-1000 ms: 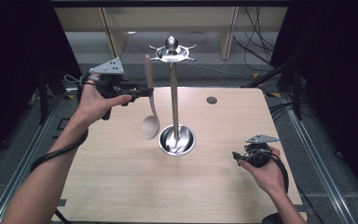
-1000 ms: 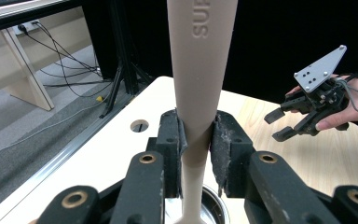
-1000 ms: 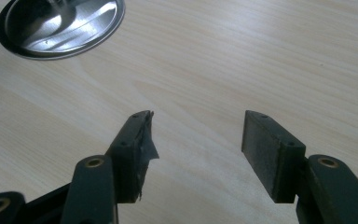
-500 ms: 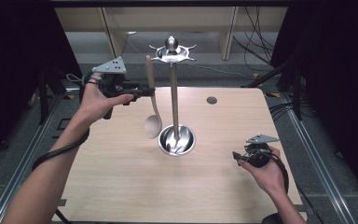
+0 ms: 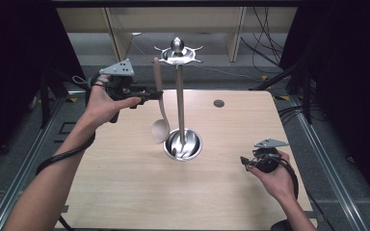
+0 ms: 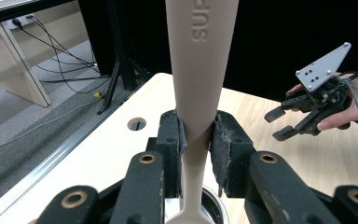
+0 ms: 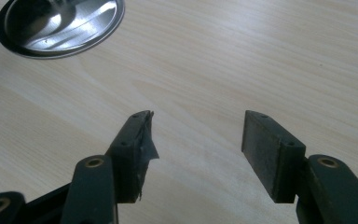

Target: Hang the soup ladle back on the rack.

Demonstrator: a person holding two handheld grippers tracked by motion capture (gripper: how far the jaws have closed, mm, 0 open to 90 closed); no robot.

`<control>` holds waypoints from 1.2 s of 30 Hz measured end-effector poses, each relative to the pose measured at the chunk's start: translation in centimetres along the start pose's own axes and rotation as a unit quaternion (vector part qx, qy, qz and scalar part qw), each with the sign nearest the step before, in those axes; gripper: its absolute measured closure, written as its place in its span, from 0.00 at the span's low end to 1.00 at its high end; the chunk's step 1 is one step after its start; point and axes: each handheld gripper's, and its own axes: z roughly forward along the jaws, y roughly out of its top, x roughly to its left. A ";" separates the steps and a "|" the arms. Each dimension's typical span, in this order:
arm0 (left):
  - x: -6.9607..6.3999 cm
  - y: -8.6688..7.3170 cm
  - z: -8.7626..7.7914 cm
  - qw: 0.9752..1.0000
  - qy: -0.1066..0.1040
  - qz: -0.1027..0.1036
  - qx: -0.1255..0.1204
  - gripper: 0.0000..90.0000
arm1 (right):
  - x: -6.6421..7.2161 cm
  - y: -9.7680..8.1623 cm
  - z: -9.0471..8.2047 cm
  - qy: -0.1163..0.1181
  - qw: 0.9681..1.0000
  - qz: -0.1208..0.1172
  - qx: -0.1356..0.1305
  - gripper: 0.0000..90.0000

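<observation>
The left gripper (image 5: 149, 94) clamped the beige spoon (image 5: 160, 126) by its handle, bowl hanging down, at nine o'clock of the metal stand (image 5: 179, 96), apparently ready for hooking onto its top. The right gripper (image 7: 196, 140) rested with jaws wide apart and empty at four o'clock, near the table (image 5: 125, 192) edge.

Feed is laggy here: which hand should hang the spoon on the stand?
Left. The left gripper already clamps the spoon upright beside the stand. The right gripper sits open, low over the table.
</observation>
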 end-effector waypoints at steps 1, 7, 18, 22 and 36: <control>0.0 0.0 0.0 1.000 0.001 -0.001 0.000 0.81 | 0.0 0.0 0.0 0.000 1.000 0.000 0.000 0.48; -0.2 0.1 0.3 1.000 0.002 -0.003 0.000 0.81 | -0.1 -0.1 0.1 0.000 1.000 -0.008 -0.003 0.48; -0.4 -0.1 0.6 1.000 0.008 -0.011 -0.008 0.81 | 0.1 0.0 0.1 0.004 1.000 0.003 0.002 0.48; -0.6 -0.1 0.6 1.000 0.012 -0.015 -0.011 0.81 | 0.1 0.0 0.1 0.001 1.000 -0.002 -0.002 0.48; -1.0 -0.5 0.5 0.999 0.030 -0.029 -0.028 0.79 | 0.1 0.0 0.1 0.000 1.000 -0.002 -0.002 0.48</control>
